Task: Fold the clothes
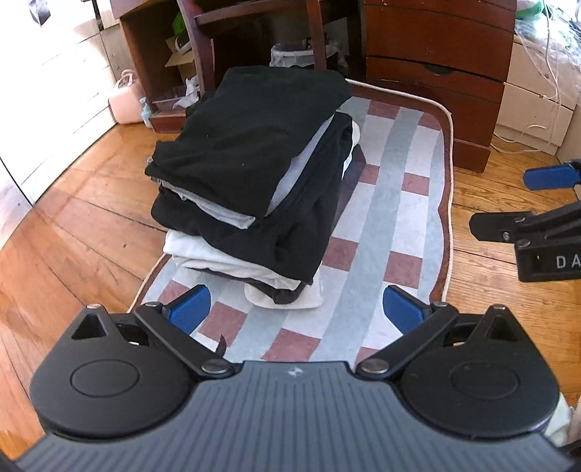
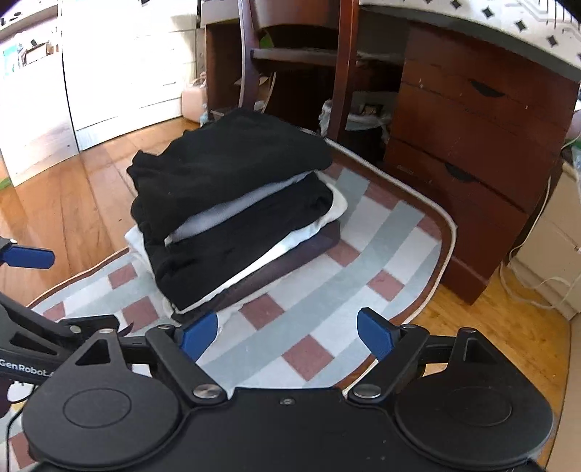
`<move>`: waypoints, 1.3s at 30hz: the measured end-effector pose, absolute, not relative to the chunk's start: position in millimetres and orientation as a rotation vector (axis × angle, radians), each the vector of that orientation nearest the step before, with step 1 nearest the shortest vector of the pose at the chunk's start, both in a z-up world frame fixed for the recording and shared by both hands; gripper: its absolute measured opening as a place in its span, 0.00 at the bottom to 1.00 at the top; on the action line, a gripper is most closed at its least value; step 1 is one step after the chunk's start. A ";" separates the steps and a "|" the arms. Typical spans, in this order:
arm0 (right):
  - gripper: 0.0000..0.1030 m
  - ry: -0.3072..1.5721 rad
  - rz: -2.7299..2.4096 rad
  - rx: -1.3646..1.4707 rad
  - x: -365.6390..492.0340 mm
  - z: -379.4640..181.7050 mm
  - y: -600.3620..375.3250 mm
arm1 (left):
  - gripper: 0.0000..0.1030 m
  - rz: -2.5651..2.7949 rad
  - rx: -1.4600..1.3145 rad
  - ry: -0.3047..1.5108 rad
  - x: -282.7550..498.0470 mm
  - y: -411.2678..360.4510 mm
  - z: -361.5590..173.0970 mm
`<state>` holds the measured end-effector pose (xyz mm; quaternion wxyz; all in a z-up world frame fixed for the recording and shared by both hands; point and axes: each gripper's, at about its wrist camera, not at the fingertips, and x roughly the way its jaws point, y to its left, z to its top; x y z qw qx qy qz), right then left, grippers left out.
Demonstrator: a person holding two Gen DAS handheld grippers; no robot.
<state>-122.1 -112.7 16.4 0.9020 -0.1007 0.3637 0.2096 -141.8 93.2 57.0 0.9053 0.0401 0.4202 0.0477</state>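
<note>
A stack of folded clothes (image 1: 250,174) in black, white and grey lies on a checked rug (image 1: 395,203); a black garment (image 2: 225,163) is on top. My left gripper (image 1: 296,308) hovers just short of the stack's near edge, open, with nothing between its blue pads. In the right wrist view the stack (image 2: 232,218) sits ahead and to the left, and my right gripper (image 2: 287,336) is open over the rug with nothing in it. The right gripper's blue pad (image 1: 548,176) shows at the right edge of the left wrist view.
A dark wooden chest of drawers (image 2: 472,145) stands behind the rug on the right. Chair legs (image 1: 316,32) and a bin (image 1: 294,54) are behind the stack, a pale jug (image 1: 125,98) to the left. Wooden floor (image 1: 72,225) surrounds the rug (image 2: 385,247). Cables (image 2: 537,283) trail at right.
</note>
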 end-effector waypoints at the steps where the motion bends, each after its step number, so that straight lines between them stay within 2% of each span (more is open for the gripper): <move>1: 0.85 0.758 0.434 -0.205 -121.5 15.6 -113.1 | 1.00 0.101 0.082 0.870 -141.4 92.9 56.4; 39: 0.85 0.733 0.446 -0.220 -129.1 23.8 -120.0 | 1.00 0.069 0.103 0.836 -127.5 74.6 59.4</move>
